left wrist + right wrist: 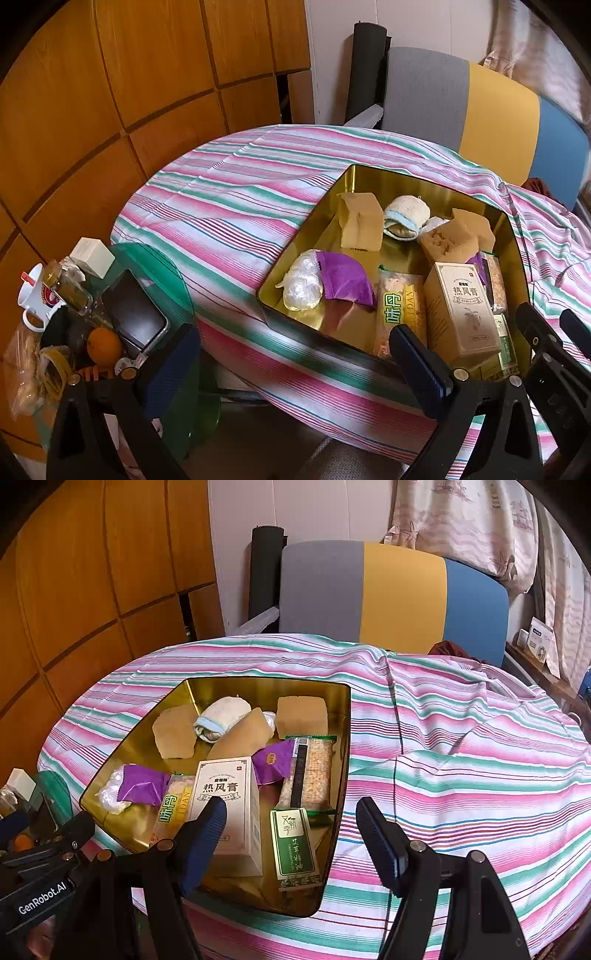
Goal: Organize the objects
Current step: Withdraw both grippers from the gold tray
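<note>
Both grippers, left [291, 354] and right [291, 830], spread wide, holding nothing | gold tin [343, 738], centre frame, holds every item | striped tablecloth [461, 738] bare | tidying looks nearly done

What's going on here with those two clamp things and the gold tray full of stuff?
A person holds a gripper in each hand, tidying items on a striped tablecloth. Both the left gripper and the right gripper hover open and empty at the near edge of the gold tray. Already in it are sponges, a rolled cloth, snack packets and two boxes. Nothing is gripped.
</note>
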Demonstrator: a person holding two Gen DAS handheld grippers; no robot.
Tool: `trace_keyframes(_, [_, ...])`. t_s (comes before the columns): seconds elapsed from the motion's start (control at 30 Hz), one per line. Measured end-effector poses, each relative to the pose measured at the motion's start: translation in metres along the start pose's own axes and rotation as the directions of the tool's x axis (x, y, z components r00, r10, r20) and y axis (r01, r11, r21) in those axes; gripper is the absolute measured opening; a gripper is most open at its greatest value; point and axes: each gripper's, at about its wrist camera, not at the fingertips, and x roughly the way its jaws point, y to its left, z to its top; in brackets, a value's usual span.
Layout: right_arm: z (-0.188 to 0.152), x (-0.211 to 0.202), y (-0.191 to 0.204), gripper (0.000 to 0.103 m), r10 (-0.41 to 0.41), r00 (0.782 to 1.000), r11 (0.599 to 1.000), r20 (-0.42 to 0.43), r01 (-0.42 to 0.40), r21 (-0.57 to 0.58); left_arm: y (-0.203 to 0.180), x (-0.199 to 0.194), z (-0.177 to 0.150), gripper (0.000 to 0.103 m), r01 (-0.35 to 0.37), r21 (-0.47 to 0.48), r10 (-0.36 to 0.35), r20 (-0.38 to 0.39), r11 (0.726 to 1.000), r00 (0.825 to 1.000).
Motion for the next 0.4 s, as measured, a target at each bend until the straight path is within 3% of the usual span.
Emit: trace_keyframes(0.4, [-0.0007, 0.0001, -0.0031, 0.074, 0.001, 1.000, 1.000, 0.000, -0.001, 0.011, 0.0009, 0.0028, -0.0008, 0.101, 0.019, -0.007, -0.019, -0.008, 1.000, 1.000])
